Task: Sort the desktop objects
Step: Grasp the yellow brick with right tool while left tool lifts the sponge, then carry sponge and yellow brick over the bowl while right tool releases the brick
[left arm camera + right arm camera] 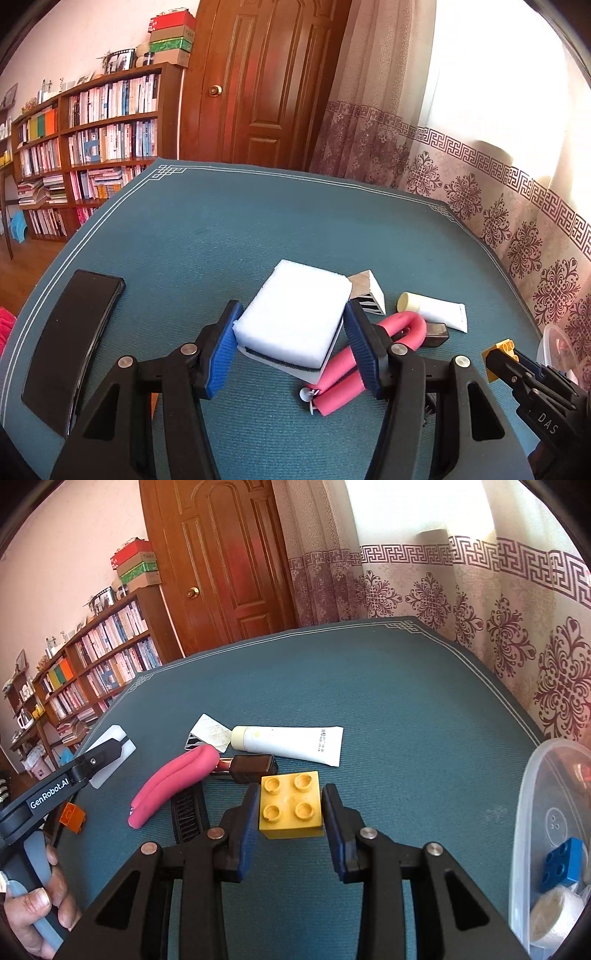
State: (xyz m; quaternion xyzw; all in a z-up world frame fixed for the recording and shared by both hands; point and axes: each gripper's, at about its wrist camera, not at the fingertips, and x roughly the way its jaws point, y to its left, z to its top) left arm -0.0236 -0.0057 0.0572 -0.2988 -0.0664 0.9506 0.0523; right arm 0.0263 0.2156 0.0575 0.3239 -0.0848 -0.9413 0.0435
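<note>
Both grippers are loaded right now. The right gripper (290,808) has its blue ribbed pads squeezed on the sides of a yellow toy brick (289,805), chunky hard plastic with four round studs on top, held clear of the teal mat (388,701). The left gripper (290,332) is clamped on a white sponge block (295,314), a soft rectangular slab with a thin dark layer near its underside; looks lifted too, though I can't swear its far edge is off the mat.

So I'd call this the carry step: two picks done, drop-offs pending. Just right of the brick sits a clear plastic container (532,786) already holding a blue brick (563,864) and a white roll of something, so the yellow one probably goes there. That needs a swing right, over the rim, then letting go. Where the sponge belongs, no idea from here.

Left of the brick, still unsorted: a small dark glossy case (255,768) just beyond it, a pink foam curler (173,782) bent double, a white squeeze tube (291,742) with a cream cap farther back, a small cardboard box (208,731) touching the tube's cap, and an orange brick (72,816) way off left.
</note>
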